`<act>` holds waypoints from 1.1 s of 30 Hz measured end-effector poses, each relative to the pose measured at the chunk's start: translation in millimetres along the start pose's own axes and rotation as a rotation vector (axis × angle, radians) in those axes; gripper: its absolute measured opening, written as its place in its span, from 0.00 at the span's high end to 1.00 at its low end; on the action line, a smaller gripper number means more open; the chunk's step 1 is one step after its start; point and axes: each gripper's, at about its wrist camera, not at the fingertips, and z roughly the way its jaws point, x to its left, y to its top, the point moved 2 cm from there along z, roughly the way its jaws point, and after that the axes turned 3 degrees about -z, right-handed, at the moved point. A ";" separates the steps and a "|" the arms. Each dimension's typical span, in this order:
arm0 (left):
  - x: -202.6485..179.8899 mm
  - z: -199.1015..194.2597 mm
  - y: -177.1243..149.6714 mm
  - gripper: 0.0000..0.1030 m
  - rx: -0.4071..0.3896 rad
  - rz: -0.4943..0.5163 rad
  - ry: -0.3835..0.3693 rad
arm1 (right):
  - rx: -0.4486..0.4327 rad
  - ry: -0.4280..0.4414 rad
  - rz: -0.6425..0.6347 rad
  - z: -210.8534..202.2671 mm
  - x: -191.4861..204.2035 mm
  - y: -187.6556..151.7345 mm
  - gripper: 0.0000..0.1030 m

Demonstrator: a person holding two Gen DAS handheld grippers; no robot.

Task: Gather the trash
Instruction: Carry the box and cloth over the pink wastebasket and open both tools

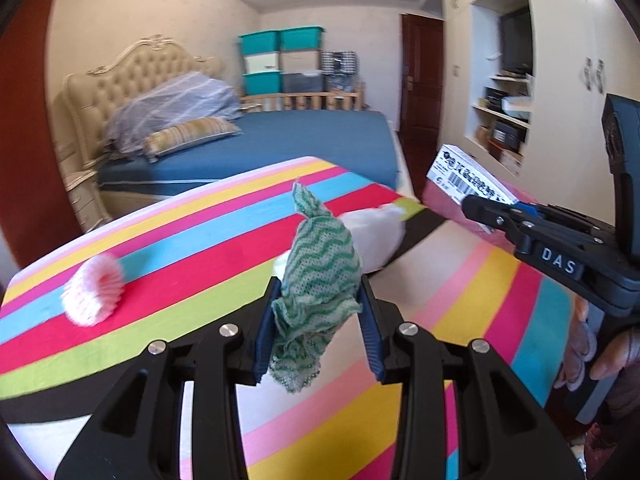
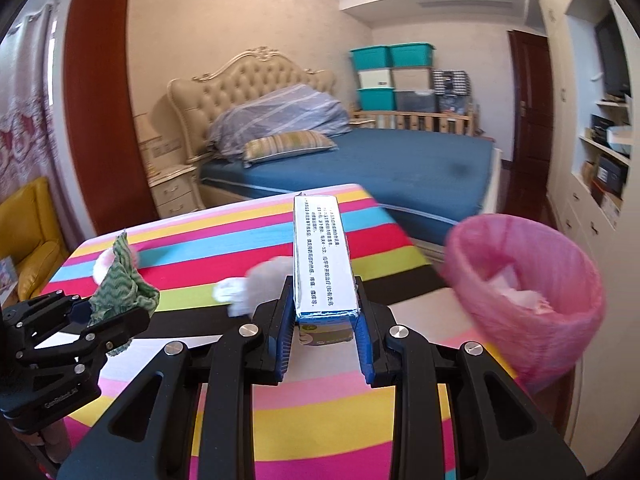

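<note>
The left gripper [image 1: 320,320] is clamping a crumpled green wavy-patterned cloth [image 1: 318,276], its blue pads [image 1: 264,332] pressing on both sides of the bundle while a twisted tip of the fabric is sticking up above the jaws and a frayed end is hanging below them. The right gripper [image 2: 322,320] is closed tight on a white-and-blue carton printed with rows of text [image 2: 322,256], holding it by its near end so that the long box is pointing away from the camera. Both grippers are hanging above a table covered by a brightly striped cloth [image 2: 224,240] in pink, yellow, blue, red, green and black. In the left wrist view the carton's barcoded end [image 1: 468,178] is showing at the tip of the right gripper, off to the right. Lying on the striped cloth are a pink-and-white pleated paper cup [image 1: 94,294] on its side toward the left and a crumpled white wad [image 1: 374,236] near the middle, just behind the held cloth. A bin lined with a pink bag [image 2: 524,300] is standing at the table's right edge, with pale scraps already lying inside it. A bed with a blue sheet [image 2: 400,160] is filling the room behind the table, well apart from the grippers.
</note>
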 end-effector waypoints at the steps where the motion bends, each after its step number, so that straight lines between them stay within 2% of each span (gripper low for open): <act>1: -7.7 4.8 3.2 0.64 0.007 0.011 -0.017 | -0.002 -0.020 0.011 -2.5 -11.1 0.2 0.74; 10: -90.9 64.5 44.6 0.64 0.102 0.057 -0.212 | 0.001 -0.158 0.070 -9.8 -98.7 5.1 0.73; 17: -152.7 114.0 90.6 0.62 0.126 0.083 -0.309 | 0.027 -0.230 0.108 -0.3 -172.6 12.4 0.73; 23: -198.7 158.4 113.9 0.61 0.151 0.114 -0.325 | 0.045 -0.250 0.172 16.0 -229.7 11.9 0.73; 27: -217.8 183.5 123.8 0.61 0.156 0.108 -0.340 | 0.058 -0.258 0.162 29.0 -244.4 14.9 0.73; 30: -221.0 201.3 132.3 0.57 0.159 0.069 -0.355 | 0.056 -0.263 0.150 38.8 -253.2 19.5 0.73; 33: -213.2 209.5 144.3 0.40 0.148 0.007 -0.368 | 0.046 -0.253 0.150 48.6 -266.0 27.6 0.70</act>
